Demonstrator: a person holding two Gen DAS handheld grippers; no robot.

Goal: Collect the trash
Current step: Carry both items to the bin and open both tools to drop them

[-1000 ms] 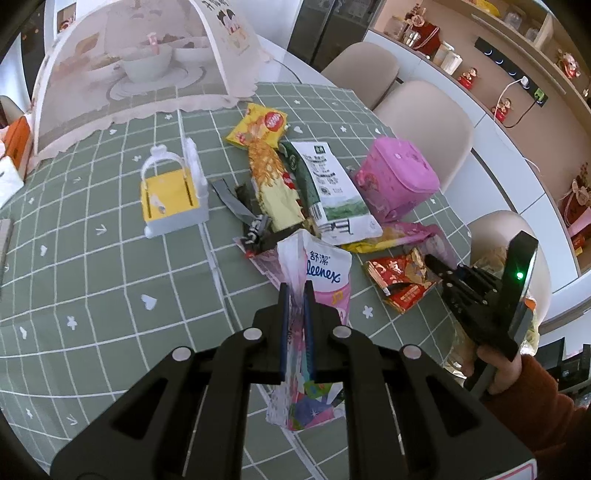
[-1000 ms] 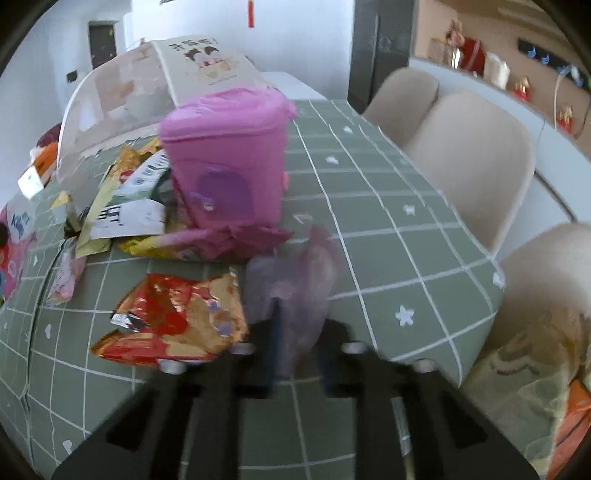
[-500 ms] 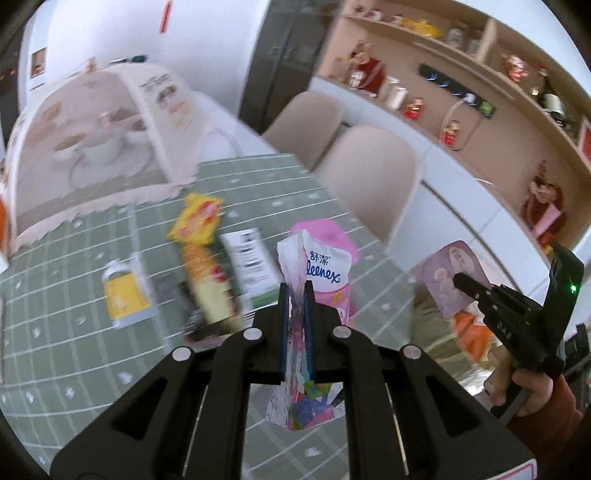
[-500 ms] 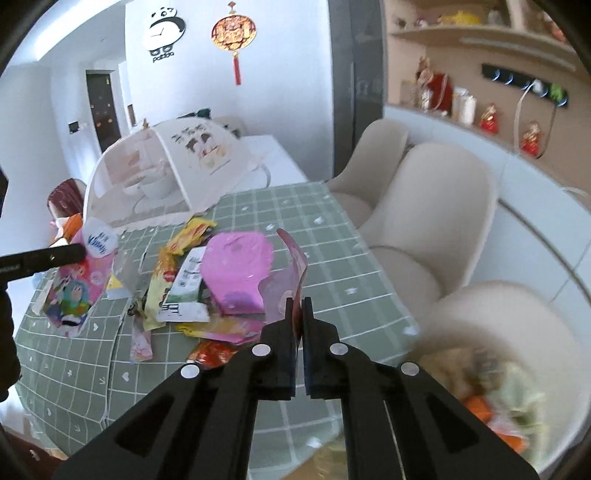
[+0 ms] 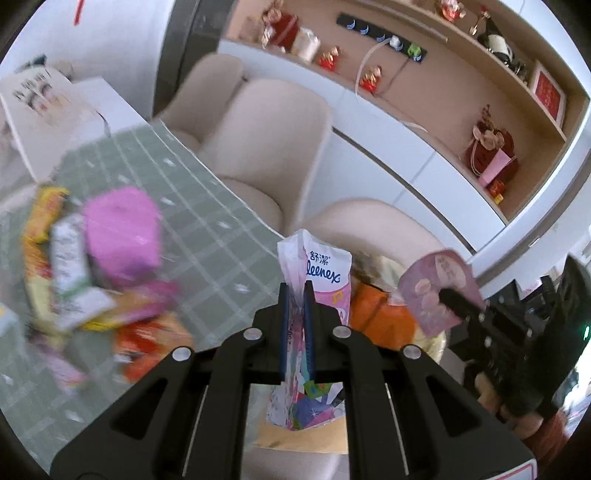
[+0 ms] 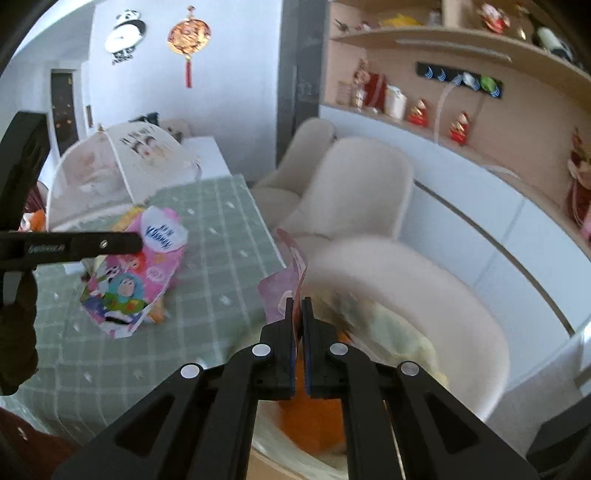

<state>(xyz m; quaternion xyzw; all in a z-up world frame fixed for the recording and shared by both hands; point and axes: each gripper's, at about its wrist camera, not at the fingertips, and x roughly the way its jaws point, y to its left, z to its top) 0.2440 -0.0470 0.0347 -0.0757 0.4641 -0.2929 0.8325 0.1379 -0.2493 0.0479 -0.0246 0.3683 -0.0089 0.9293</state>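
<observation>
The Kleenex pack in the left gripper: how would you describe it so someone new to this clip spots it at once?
Start at the green checked tablecloth and move to its edge by the beige chairs. There the left gripper pinches a flat pink tissue pack, white-topped with blue Kleenex lettering and cartoon figures. The purple wrapper in the right gripper is smaller and has no lettering.

Off-task items: beige chairs (image 6: 354, 184) ahead of tool, mesh food cover (image 6: 122, 166) far left on green checked tablecloth (image 6: 229, 236); wall shelf with figurines (image 6: 417, 110) upper right; panda clock (image 6: 123, 35) top left.
</observation>
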